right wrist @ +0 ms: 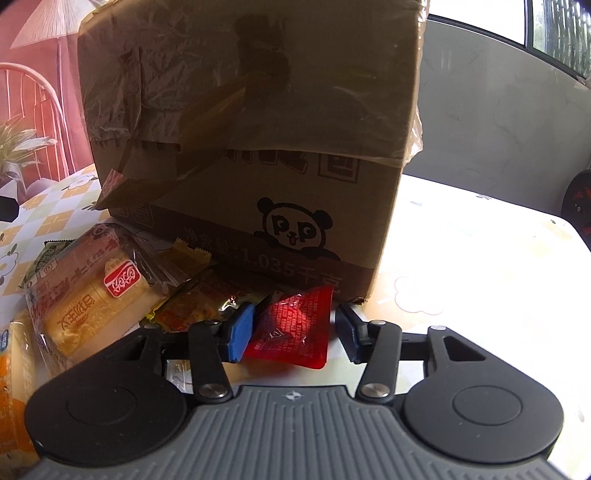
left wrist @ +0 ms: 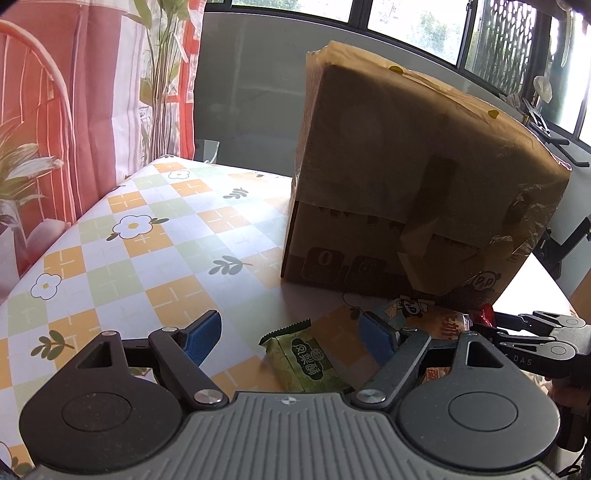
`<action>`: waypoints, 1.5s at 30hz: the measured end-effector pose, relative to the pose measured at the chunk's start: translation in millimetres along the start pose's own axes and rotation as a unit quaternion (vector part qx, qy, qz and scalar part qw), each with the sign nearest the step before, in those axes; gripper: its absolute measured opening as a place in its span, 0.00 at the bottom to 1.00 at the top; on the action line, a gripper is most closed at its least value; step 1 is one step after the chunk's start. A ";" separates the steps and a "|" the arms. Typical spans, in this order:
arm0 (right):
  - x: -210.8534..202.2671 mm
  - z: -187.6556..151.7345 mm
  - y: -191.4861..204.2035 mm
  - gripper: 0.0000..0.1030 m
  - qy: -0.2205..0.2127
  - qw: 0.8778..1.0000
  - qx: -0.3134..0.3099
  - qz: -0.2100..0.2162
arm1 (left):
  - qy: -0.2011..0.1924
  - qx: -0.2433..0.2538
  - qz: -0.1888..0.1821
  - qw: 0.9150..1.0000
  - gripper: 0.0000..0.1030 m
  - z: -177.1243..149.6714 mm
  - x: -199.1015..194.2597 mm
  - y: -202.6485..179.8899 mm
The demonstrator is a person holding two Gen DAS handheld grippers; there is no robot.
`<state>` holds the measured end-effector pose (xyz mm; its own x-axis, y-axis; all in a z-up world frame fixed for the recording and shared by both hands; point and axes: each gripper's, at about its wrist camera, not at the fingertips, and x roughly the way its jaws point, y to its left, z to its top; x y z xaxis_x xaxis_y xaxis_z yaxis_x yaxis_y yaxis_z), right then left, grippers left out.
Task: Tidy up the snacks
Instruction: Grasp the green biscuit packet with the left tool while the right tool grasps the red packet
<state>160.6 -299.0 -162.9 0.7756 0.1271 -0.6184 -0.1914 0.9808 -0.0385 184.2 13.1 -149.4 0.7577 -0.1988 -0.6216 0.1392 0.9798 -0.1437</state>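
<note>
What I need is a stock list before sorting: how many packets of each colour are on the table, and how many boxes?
Red packets: 1
Green packets: 1
Clear bread packets: 1
Gold packets: 1
Orange packets: 2, one cut off at the picture's left edge
Cardboard boxes: 1
Total: 7

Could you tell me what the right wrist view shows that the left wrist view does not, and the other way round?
Only the right wrist view shows the red sachet fully, lying between the right tongs, whose pads stand apart from it on the right, plus the bread pack face-on and the panda print. Only the left wrist view shows the green pastry packet clearly, the open left tongs hovering over it, the windows and the checked tablecloth widely. Both show the cardboard box standing behind the snacks.
</note>
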 end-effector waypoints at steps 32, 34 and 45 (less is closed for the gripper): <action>-41.7 -14.6 -44.3 0.35 -0.084 0.990 0.104 0.040 | 0.081 -0.001 0.027 0.996 0.76 -16.6 45.8 -7.4; -40.8 -14.4 -46.3 0.35 -0.082 0.990 0.109 0.041 | 0.080 -0.002 0.034 0.996 0.76 -15.3 50.9 -8.1; -39.4 -13.5 -48.4 0.35 -0.078 0.988 0.122 0.049 | 0.073 0.042 0.061 0.995 0.45 -19.1 54.6 -24.3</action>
<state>131.2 -353.5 -147.2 0.8478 0.2253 -0.4801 -0.1338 0.9669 0.2174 210.0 -21.9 -194.6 0.6730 -0.0740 -0.7359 0.1095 0.9940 0.0002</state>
